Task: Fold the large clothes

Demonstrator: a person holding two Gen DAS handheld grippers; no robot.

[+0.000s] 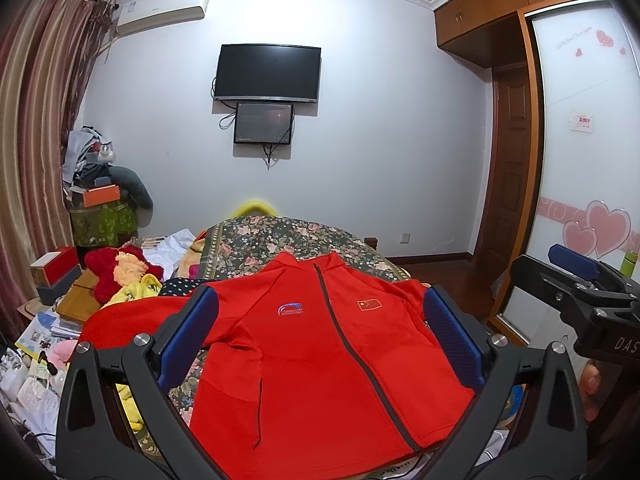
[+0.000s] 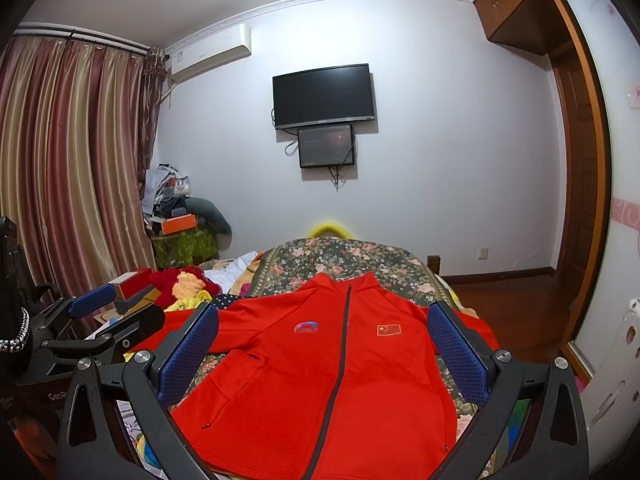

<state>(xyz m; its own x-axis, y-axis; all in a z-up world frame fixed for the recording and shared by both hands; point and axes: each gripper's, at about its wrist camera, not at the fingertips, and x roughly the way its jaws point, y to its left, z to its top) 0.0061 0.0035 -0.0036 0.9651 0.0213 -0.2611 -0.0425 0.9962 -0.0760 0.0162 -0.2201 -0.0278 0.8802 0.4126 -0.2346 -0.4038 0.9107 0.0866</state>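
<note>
Both my left gripper [image 1: 320, 328] and right gripper [image 2: 322, 340] hover with jaws wide apart and empty above a red zip jacket [image 1: 320, 360] lying front-up on the floral bed [image 1: 288, 236].

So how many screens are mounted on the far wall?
2: a large dark television high on the wall, and a smaller screen directly beneath it. None appear hidden.

Each hand-held gripper [image 1: 320, 332] is black-framed — textured blue pads [image 1: 188, 336], silver screws [image 1: 142, 339], partial white lettering.
</note>
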